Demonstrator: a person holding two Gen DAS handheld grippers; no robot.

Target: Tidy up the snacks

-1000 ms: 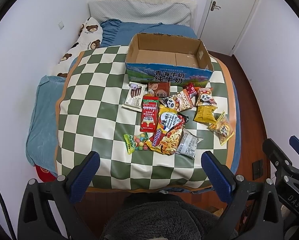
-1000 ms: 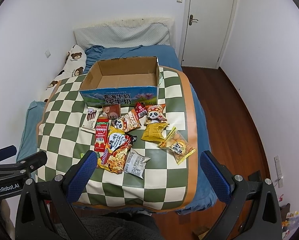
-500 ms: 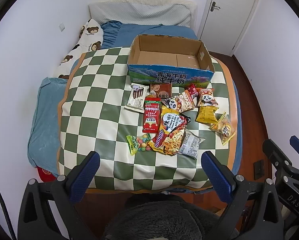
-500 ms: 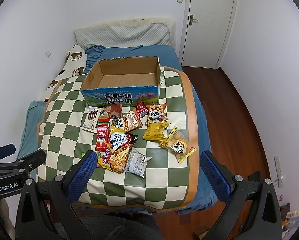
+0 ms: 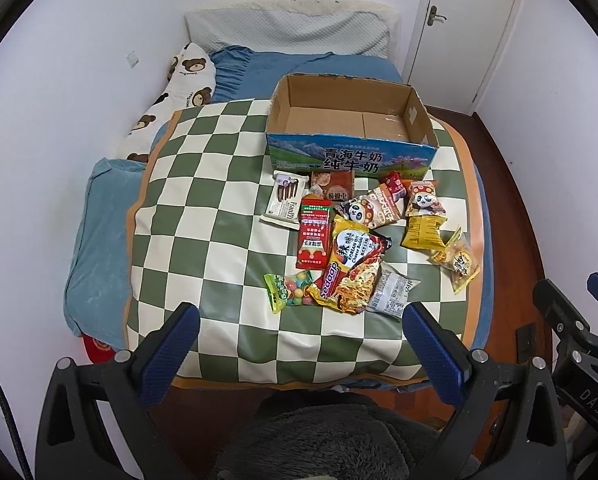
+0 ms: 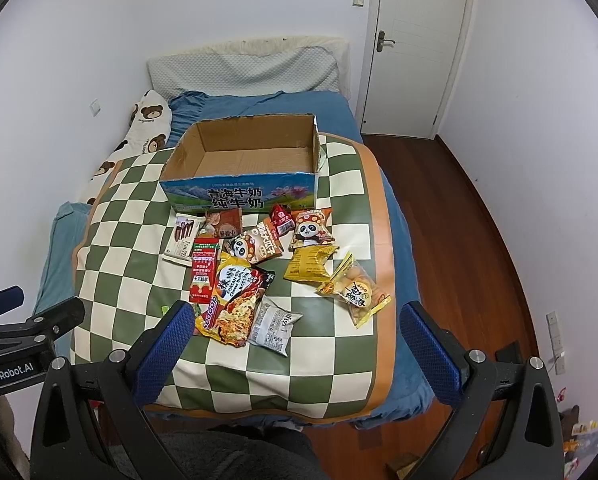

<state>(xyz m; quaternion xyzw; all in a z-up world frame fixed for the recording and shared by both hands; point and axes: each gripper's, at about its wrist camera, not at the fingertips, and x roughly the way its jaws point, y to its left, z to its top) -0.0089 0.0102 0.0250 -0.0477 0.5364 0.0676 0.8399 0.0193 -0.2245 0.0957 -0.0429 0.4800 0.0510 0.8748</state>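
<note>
home bedroom | bed [image 5: 299, 68] with blue sheet, pillow [image 5: 287, 32], bear-print cushion [image 5: 179, 92] | white door [image 6: 419, 44] | wood floor [image 6: 459, 220] | checkered mat [image 5: 219, 208]

One cardboard box [image 5: 351, 128], eleven snack packets [image 5: 349, 268], one checkered mat [image 5: 203, 216], two pillows [image 5: 287, 34]

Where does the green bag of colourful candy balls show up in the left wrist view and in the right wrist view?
Left wrist view: the green bag of colourful candy balls lies in full view, just left of the big noodle packet.
Right wrist view: only a green corner shows; a blue finger hides the rest.
Shared landmark: the open cardboard milk box behind the snacks.
</note>
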